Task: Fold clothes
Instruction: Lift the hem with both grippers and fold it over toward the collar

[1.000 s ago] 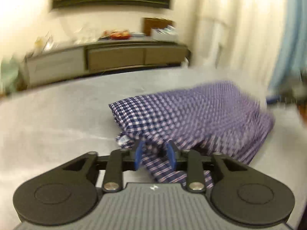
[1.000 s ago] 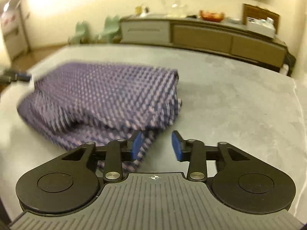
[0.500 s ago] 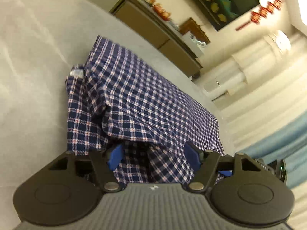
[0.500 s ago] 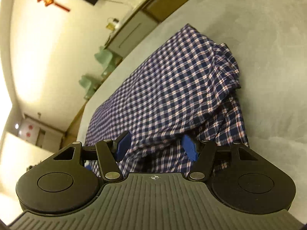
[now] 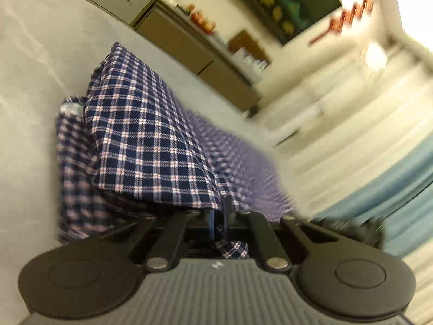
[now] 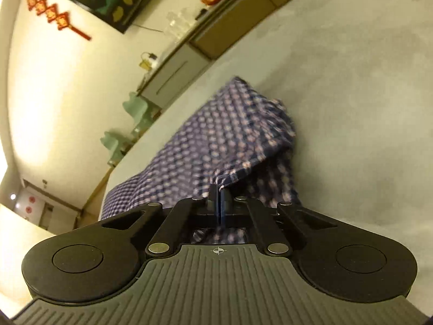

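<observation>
So we had the blue-and-white checked shirt [image 5: 146, 135] lying on the pale grey surface [image 5: 29, 86], partly folded over itself. Our left claw [image 5: 219, 216] was clamped down on the near edge of the top layer, fingers pinched together with fabric between them and a bit of check poking out underneath, behind the fingertips. From that claw the shirt ran straight ahead and up the frame, with a lower layer spilling out to the left side.

Our right claw [image 6: 217, 205] was squeezed tight too, gripping the same shirt [image 6: 216, 146] at a fold edge right at its fingertips. The cloth stretched away ahead and to the left of it, bare surface [image 6: 365, 108] off to the right. That view was pretty blurry, so we couldn't tell how many layers it had.

Behind it all we could see a long low sideboard [image 6: 205, 43] against the wall.
</observation>
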`<state>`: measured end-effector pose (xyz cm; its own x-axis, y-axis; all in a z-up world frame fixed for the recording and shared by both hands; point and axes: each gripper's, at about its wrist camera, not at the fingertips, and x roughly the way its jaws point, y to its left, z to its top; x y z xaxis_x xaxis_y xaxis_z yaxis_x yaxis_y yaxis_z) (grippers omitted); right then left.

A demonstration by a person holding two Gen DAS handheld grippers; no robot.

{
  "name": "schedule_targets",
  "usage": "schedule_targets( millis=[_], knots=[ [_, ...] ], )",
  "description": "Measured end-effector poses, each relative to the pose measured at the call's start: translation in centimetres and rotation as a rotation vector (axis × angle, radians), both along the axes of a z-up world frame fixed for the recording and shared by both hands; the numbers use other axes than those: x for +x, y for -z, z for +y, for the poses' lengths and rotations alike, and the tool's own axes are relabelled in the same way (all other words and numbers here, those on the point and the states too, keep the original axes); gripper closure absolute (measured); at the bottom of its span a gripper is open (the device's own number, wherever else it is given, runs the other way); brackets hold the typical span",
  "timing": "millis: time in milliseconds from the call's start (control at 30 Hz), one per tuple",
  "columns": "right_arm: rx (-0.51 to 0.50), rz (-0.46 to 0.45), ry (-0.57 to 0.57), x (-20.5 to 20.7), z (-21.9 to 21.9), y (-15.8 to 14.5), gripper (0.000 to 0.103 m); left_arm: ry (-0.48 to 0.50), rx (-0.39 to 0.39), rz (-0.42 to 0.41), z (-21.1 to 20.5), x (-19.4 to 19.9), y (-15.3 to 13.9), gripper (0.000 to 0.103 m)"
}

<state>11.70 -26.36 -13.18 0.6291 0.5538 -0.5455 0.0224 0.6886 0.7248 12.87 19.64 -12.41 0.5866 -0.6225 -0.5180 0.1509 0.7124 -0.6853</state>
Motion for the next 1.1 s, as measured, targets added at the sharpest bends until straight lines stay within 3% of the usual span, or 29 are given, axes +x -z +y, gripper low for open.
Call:
schedule_targets(
  millis=[133, 167, 233, 267, 300, 433, 467, 500, 533, 800, 867, 900, 967, 1000, 1100],
  knots=[
    [0.013, 0.010, 0.011, -0.5, -0.6, 0.1, 0.101, -0.034, 0.035, 0.054, 0.5, 0.0, 1.8, 0.090],
    [0.017, 0.013, 0.014, -0.6, -0.7, 0.2, 0.092, -0.041, 0.038, 0.054, 0.7, -0.1, 1.9, 0.090],
    [0.023, 0.018, 0.019, -0.8, -1.0, 0.2, 0.076, -0.073, 0.042, 0.013, 1.7, -1.0, 1.1, 0.075],
    [0.027, 0.021, 0.022, -1.0, -1.1, 0.3, 0.056, -0.093, 0.044, -0.009, 2.3, -1.5, 0.6, 0.060],
    [0.030, 0.024, 0.025, -1.1, -1.3, 0.3, 0.052, -0.120, 0.035, -0.020, 2.9, -1.7, 0.4, 0.052],
    [0.002, 0.016, 0.037, -1.2, -1.6, 0.1, 0.054, -0.252, -0.050, -0.004, 5.8, -1.4, 0.9, 0.054],
    [-0.009, 0.013, 0.040, -1.2, -1.6, 0.1, 0.064, -0.259, -0.050, 0.004, 5.7, -1.0, 1.2, 0.059],
    [-0.019, 0.010, 0.043, -1.2, -1.7, 0.0, 0.093, -0.267, -0.050, 0.013, 5.6, -0.5, 1.4, 0.066],
    [-0.030, 0.006, 0.046, -1.2, -1.7, -0.1, 0.103, -0.267, -0.047, 0.018, 5.5, -0.3, 1.6, 0.068],
    [-0.115, -0.021, 0.069, -1.1, -2.2, -0.6, 0.103, -0.232, -0.026, 0.022, 5.7, -0.8, 1.8, 0.072],
    [-0.095, 0.013, 0.065, -1.0, -2.4, 0.2, 0.103, -0.230, -0.016, 0.018, 5.6, -0.8, 1.6, 0.072],
    [-0.056, 0.027, 0.066, -0.8, -2.6, 0.4, 0.094, -0.224, -0.009, 0.009, 5.5, -0.9, 1.3, 0.072],
    [0.025, 0.042, 0.080, -0.6, -3.2, 0.9, 0.087, -0.205, 0.005, -0.019, 5.3, -1.3, 0.7, 0.072],
    [0.051, 0.045, 0.087, -0.6, -3.3, 1.0, 0.074, -0.194, 0.004, -0.036, 5.3, -1.6, 0.4, 0.072],
    [0.089, 0.042, 0.090, -0.5, -3.1, 1.0, 0.060, -0.178, -0.008, -0.064, 5.1, -1.9, -0.1, 0.071]
  ],
)
